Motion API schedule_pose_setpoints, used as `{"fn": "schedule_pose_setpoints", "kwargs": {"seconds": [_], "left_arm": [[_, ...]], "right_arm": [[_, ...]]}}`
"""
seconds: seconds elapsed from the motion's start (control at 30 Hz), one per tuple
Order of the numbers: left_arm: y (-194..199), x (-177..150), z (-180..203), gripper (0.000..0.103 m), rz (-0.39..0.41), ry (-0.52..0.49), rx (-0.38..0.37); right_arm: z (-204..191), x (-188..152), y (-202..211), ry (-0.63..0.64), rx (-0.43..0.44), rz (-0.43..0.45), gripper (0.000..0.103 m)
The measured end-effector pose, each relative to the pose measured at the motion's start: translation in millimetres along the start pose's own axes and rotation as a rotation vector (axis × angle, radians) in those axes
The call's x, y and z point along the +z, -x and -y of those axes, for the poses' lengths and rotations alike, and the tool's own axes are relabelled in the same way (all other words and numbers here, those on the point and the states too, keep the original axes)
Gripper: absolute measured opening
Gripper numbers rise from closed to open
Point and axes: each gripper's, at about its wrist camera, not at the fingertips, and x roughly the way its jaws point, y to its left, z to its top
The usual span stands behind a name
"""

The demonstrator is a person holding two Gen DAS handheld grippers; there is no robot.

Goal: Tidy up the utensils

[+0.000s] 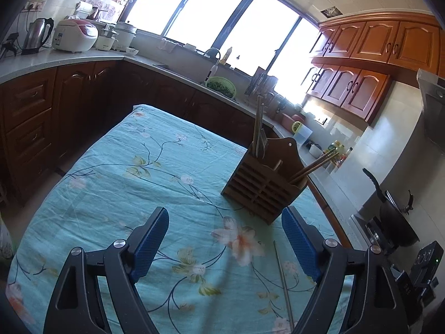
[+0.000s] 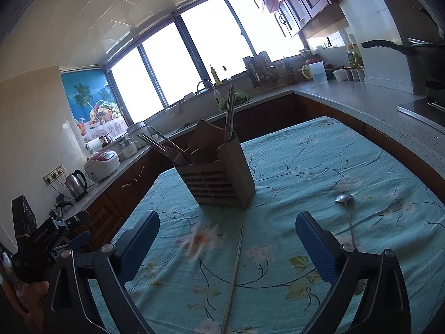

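A wooden slatted utensil holder (image 1: 264, 186) stands on the floral-cloth table (image 1: 116, 183), with chopsticks and utensils sticking out; it also shows in the right wrist view (image 2: 219, 178). A metal chopstick (image 2: 235, 272) lies on the cloth between my right gripper's fingers; it shows in the left wrist view (image 1: 283, 281) too. A metal spoon (image 2: 346, 211) lies right of the holder. My left gripper (image 1: 225, 245) is open and empty, hovering near the holder. My right gripper (image 2: 228, 247) is open and empty above the chopstick.
Kitchen counters (image 1: 69, 55) wrap around the table with a kettle (image 1: 37, 34), rice cooker (image 1: 75, 34), sink and dish rack. A stove with a black wok (image 1: 395, 220) is at the right. The left gripper's body (image 2: 36, 239) shows at the lower left of the right wrist view.
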Motion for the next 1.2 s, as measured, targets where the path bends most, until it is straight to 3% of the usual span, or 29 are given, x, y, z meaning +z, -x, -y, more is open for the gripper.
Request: {"fn": "schedule_pose_setpoints", "kwargs": {"seconds": [0.1, 0.17, 0.3, 0.47, 0.67, 0.9, 1.2], "left_arm": [[24.6, 5.7, 10.6, 0.087, 0.07, -0.076, 0.005], [41.1, 2.9, 16.8, 0.102, 0.132, -0.142, 0.039], [57.0, -23.5, 16.2, 0.102, 0.208, -0.229, 0.142], [59.2, -65.0, 6.7, 0.102, 0.206, -0.244, 0.214], [58.6, -98.9, 21.2, 0.102, 0.212, -0.362, 0.308], [58.6, -106.0, 40.3, 0.102, 0.225, -0.415, 0.319], [51.4, -121.4, 32.6, 0.102, 0.24, -0.458, 0.321]], "right_arm": [[-16.6, 16.8, 23.8, 0.057, -0.004, 0.077, 0.099], [-27.6, 22.6, 42.5, 0.102, -0.01, 0.163, 0.103], [-41.6, -0.4, 58.7, 0.223, -0.062, 0.314, 0.103], [-36.8, -44.5, 39.5, 0.261, -0.136, 0.273, 0.103], [-32.1, -70.7, 30.9, 0.299, -0.164, 0.215, 0.103], [-27.3, -83.0, 39.5, 0.31, -0.174, 0.213, 0.103], [-14.5, -88.9, 49.7, 0.295, -0.182, 0.236, 0.103]]}}
